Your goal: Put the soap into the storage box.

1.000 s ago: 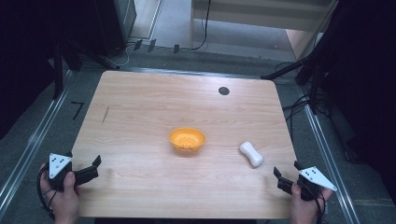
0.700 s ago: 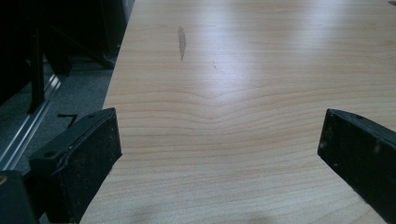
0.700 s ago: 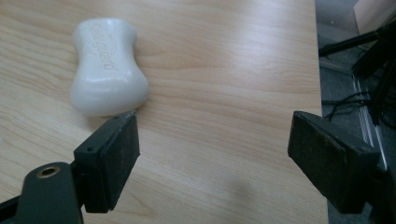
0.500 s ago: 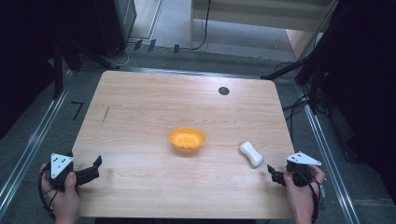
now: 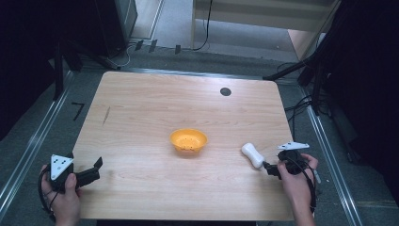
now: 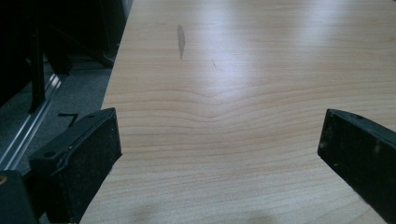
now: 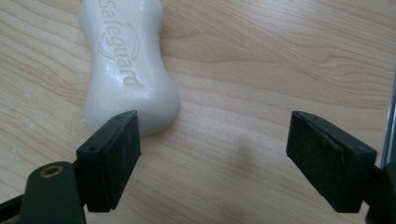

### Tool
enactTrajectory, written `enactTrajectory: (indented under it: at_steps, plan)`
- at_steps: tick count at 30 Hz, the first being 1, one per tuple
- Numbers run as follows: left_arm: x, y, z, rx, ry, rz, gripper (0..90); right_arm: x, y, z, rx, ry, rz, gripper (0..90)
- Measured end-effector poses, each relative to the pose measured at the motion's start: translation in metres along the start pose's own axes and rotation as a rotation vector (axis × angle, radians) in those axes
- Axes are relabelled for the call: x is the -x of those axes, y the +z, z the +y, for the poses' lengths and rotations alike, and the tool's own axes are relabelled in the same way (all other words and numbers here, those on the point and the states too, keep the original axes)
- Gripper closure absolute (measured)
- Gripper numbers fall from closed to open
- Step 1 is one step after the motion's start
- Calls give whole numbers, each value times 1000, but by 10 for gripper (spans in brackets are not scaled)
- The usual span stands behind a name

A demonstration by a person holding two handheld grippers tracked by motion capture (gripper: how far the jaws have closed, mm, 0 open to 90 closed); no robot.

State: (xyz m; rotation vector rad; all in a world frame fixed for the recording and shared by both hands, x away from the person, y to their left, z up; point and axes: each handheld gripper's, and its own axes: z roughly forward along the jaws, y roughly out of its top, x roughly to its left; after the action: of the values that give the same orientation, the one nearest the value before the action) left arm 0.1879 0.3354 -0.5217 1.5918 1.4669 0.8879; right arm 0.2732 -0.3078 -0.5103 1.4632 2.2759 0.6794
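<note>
A white bar of soap [image 5: 252,154] lies on the wooden table [image 5: 155,108] at the right, a little right of an orange bowl [image 5: 188,141] in the middle. My right gripper [image 5: 268,168] is open just behind the soap's near end. In the right gripper view the soap [image 7: 126,65], stamped "Safeguard", sits just ahead of the left jaw, and bare wood fills the gap of the right gripper [image 7: 212,154]. My left gripper [image 5: 94,170] rests open at the table's near left corner. In its own view the left gripper [image 6: 219,140] has only tabletop between its jaws.
A small black round disc [image 5: 225,91] sits at the table's far right. Metal rails [image 5: 28,150] run along both sides of the table, with cables on the floor at the right. A dark streak [image 6: 181,39] marks the wood at the far left.
My right gripper has moved forward and left from the near right edge up to the soap's near end. The left gripper has stayed put.
</note>
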Motion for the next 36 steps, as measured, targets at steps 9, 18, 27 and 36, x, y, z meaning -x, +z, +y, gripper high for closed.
enactTrajectory:
  at_steps: [9, 18, 27, 36]
  plan:
    - [0, 0, 0, 4, -5, -2, 0, -2, 0, 22, -58, -18, 27, 181]
    - [-1, 0, 0, 2, -8, -2, 0, -9, 3, 36, -103, -24, 50, 180]
    - [0, 0, 0, 3, -9, 0, 0, -16, 11, 47, -149, -14, 63, 181]
    - [-1, 0, 0, 2, -10, -1, 0, -24, 18, 55, -179, -30, 67, 184]
